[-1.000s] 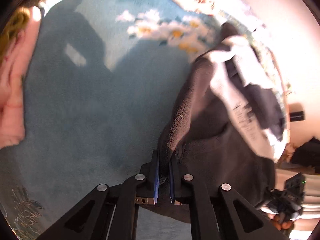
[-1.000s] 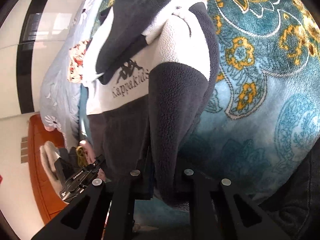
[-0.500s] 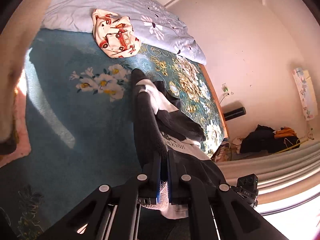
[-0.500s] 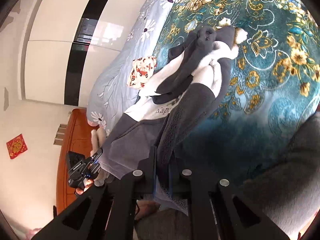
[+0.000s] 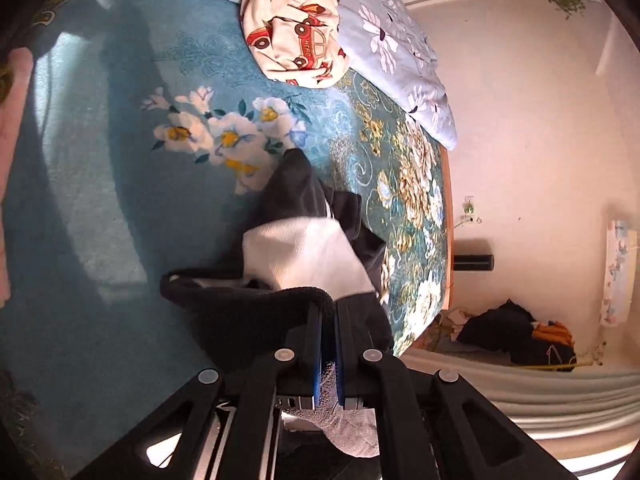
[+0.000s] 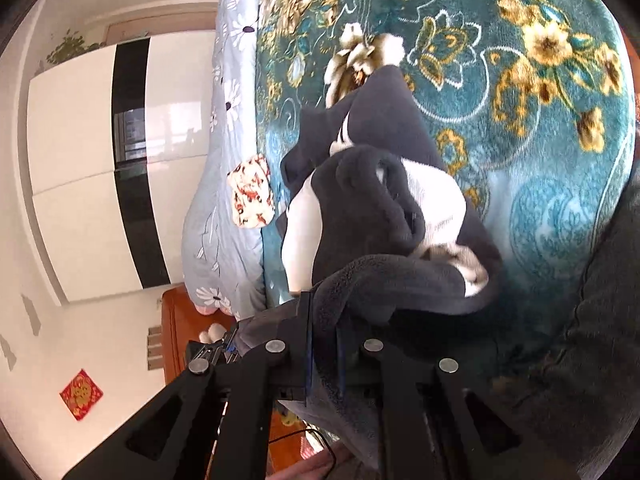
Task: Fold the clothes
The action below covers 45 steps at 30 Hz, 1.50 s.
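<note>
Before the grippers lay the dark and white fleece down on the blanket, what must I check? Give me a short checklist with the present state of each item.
1. Left gripper shut on the fleece garment: ok.
2. Right gripper shut on the same garment: ok.
3. Garment spread flat: not ok, it is bunched in a heap.
4. Teal blanket bare to the left of the garment: ok.
5. Car-print cloth apart from the garment: ok.
6. Which edges are pinched: cannot tell.
</note>
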{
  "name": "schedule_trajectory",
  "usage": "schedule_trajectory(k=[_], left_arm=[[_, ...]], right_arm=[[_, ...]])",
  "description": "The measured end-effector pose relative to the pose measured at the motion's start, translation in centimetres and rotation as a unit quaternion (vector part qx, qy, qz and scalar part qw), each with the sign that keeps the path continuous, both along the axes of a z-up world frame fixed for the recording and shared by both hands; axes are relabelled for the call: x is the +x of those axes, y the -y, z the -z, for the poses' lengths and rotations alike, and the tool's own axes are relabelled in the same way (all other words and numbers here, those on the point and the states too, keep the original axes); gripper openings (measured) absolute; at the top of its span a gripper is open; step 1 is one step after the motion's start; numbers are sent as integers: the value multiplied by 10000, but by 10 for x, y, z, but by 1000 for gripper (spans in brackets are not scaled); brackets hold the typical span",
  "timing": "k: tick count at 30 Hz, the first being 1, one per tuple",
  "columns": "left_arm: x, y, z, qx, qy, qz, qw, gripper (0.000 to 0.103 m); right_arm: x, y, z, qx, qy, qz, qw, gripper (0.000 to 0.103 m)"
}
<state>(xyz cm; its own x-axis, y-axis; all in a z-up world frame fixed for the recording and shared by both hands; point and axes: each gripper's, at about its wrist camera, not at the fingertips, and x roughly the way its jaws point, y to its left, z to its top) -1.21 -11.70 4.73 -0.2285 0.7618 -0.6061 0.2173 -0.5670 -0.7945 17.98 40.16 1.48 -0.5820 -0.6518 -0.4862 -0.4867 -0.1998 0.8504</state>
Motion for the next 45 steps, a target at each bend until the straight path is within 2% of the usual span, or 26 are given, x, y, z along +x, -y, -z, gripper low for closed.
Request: schedule_trajectory(k=[2, 4, 5, 6, 7, 10, 11, 12, 13, 14, 16, 19, 20, 24, 28, 31, 32, 34, 36, 37, 38, 39, 41, 42, 43, 45], left_arm=[[-34, -9, 13, 12, 50, -120, 9999, 5], [-64, -20, 34, -143, 136, -107, 9997, 8], [-75, -26, 47, -389, 170, -50, 9991, 10], [-82, -29, 58, -794, 315, -64, 9963, 10], [-85, -32, 69, -1065, 481, -45, 9931, 8], [-80, -31, 93, -723, 707, 36, 9949, 10], [-75, -26, 94, -612, 715, 18, 9956, 16], [-70, -21, 94, -500, 722, -1, 9961, 22], [-66, -17, 95, -389, 730, -20, 9966, 35], [-61, -12, 95, -277, 730, -39, 9969, 41], [-49, -3, 85, -47, 590, -80, 9982, 43], [-37, 6, 73, 148, 350, -106, 9992, 57], [-35, 5, 68, 74, 271, -81, 9996, 60], [-33, -11, 56, -328, -159, 211, 9991, 63], [-28, -31, 40, -455, -587, 564, 9956, 64], [-26, -45, 35, -575, -905, 829, 9908, 71], [-26, -51, 38, -712, -888, 931, 9891, 72], [-25, -64, 43, -1146, -879, 1156, 9827, 71], [-23, -79, 47, -1834, -1028, 1371, 9680, 72], [-23, -82, 48, -2025, -1077, 1390, 9634, 70], [-23, -85, 49, -2197, -1121, 1403, 9589, 69], [-23, -84, 48, -2176, -1122, 1355, 9601, 67], [-23, -82, 44, -2077, -1154, 1298, 9626, 39], [-23, -81, 39, -2098, -1228, 1318, 9610, 35], [-23, -81, 35, -2119, -1301, 1337, 9593, 26], [-23, -78, 26, -2124, -1426, 1370, 9570, 20]], right_arm=[[-14, -13, 13, -74, 209, 236, 9995, 9], [-29, -25, 27, -148, 418, 472, 9979, 10], [-35, -31, 33, -172, 528, 572, 9968, 11], [-39, -33, 39, -133, 642, 576, 9962, 12], [-40, -34, 42, -131, 648, 554, 9963, 12], [-36, -36, 42, -138, 481, 482, 9976, 14], [-31, -37, 39, -46, 454, 515, 9976, 24], [-27, -38, 35, 46, 427, 548, 9976, 42], [-22, -39, 32, 133, 402, 572, 9975, 51], [-17, -39, 29, 190, 387, 553, 9975, 59], [-7, -38, 23, 296, 361, 505, 9976, 59], [4, -26, 21, 387, 391, 255, 9982, 59], [4, -22, 17, 592, 322, 157, 9976, 58], [-1, -10, 10, 996, 350, -82, 9944, 58], [-11, 4, 7, 1087, 290, -326, 9931, 58], [-19, 10, 11, 1289, 390, -534, 9895, 58], [-21, 11, 13, 1313, 443, -569, 9887, 58], [-25, 14, 15, 1454, 523, -670, 9857, 58], [-29, 18, 16, 1590, 607, -796, 9822, 58], [-30, 19, 17, 1632, 646, -855, 9808, 58], [-31, 21, 17, 1609, 667, -884, 9807, 56], [-32, 22, 18, 1574, 680, -901, 9811, 44], [-29, 22, 19, 1385, 631, -797, 9851, 22], [-28, 21, 19, 1294, 593, -740, 9870, 20], [-25, 19, 15, 1230, 487, -662, 9890, 18], [-19, 16, 8, 1101, 275, -504, 9923, 11]])
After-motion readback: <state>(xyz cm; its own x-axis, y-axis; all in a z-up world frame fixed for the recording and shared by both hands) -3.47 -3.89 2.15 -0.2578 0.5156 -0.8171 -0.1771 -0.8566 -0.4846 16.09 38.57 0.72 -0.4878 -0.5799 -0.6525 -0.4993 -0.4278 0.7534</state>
